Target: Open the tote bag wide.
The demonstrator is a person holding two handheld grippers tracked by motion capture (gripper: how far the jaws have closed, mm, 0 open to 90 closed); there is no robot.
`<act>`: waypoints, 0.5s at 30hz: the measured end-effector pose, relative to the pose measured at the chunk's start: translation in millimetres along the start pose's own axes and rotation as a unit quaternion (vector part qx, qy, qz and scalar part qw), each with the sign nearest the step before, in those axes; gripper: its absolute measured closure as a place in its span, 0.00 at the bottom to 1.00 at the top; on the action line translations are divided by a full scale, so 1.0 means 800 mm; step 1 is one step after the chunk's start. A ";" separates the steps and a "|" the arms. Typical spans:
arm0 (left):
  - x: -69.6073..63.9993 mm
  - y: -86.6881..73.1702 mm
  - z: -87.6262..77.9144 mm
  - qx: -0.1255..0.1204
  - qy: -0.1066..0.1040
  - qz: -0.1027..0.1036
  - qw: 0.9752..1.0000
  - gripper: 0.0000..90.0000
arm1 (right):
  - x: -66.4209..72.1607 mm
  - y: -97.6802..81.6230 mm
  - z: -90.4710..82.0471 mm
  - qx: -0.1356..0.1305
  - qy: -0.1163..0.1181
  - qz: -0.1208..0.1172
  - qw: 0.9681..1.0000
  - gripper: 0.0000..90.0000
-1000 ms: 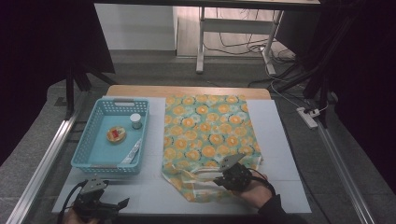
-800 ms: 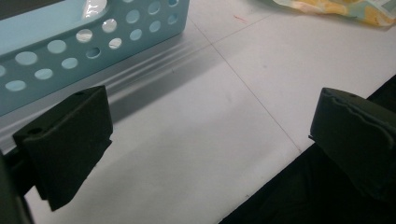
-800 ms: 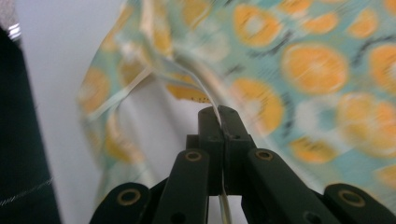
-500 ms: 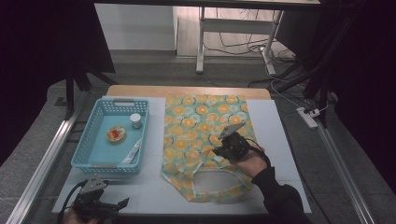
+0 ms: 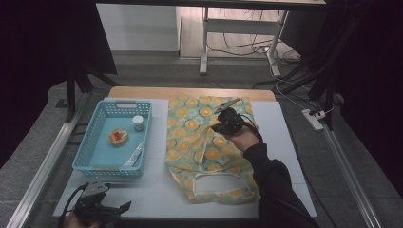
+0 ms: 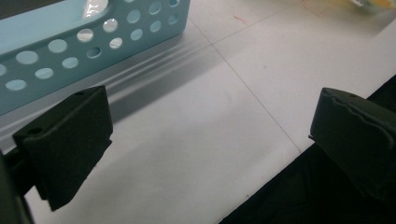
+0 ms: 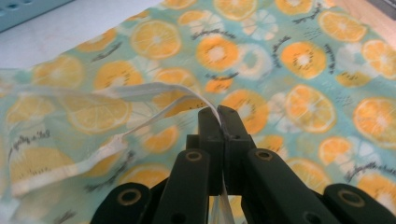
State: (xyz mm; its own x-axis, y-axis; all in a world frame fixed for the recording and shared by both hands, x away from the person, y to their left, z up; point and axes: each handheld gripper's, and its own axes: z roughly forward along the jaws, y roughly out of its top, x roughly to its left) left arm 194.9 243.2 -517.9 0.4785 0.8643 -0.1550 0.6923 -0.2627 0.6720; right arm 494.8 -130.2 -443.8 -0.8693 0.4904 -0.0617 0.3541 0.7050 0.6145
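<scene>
A cloth bag [image 5: 190, 126] printed with orange slices lies flat on the white table top [image 5: 285, 147]. My right gripper [image 5: 217, 127] hangs over the bag's middle, shut on one white-edged handle strap [image 7: 140, 91]. The strap runs taut out of the closed jaws [image 7: 219, 114], and the cloth [image 7: 299, 60] is lifted into a fold beneath it. The bag's other handle loop [image 5: 216, 190] lies flat near the front edge. My left gripper [image 5: 119, 209] rests at the table's front left corner. It is open [image 6: 212, 107] with nothing between its jaws, just in front of the blue basket [image 6: 56, 46].
The perforated blue basket [image 5: 95, 164] stands left of the bag and holds a small white jar [image 5: 138, 123], a round dish with red in it [image 5: 118, 137] and a silvery tube [image 5: 134, 155]. A power strip [image 5: 316, 121] lies on the floor to the right.
My right gripper has travelled from the bag's near end toward the far side and risen a little, drawing the handle strap and a fold of cloth with it. The left gripper has stayed put.
</scene>
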 end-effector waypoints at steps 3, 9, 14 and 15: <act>0.000 0.000 0.000 0.000 0.000 -0.001 1.000 0.00 | -0.006 0.005 0.008 0.004 -0.005 0.002 1.000 0.99; 0.000 0.000 0.000 0.001 0.000 -0.001 1.000 0.00 | -0.030 0.002 0.043 0.018 -0.019 0.021 0.999 0.99; 0.000 0.000 0.000 0.002 -0.001 -0.003 1.000 0.00 | -0.043 -0.016 0.070 0.045 -0.023 0.034 0.998 0.99; 0.000 0.000 0.000 0.002 -0.001 -0.003 1.000 0.00 | -0.044 -0.020 0.075 0.050 -0.021 0.035 0.998 0.99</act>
State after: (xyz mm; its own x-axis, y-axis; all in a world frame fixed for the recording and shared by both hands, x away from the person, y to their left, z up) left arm 195.3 243.4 -518.0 0.4756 0.8651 -0.1593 0.6967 -0.2599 0.6686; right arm 540.6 -128.2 -498.9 -0.8262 0.5605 -0.0561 0.4484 0.7146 0.5369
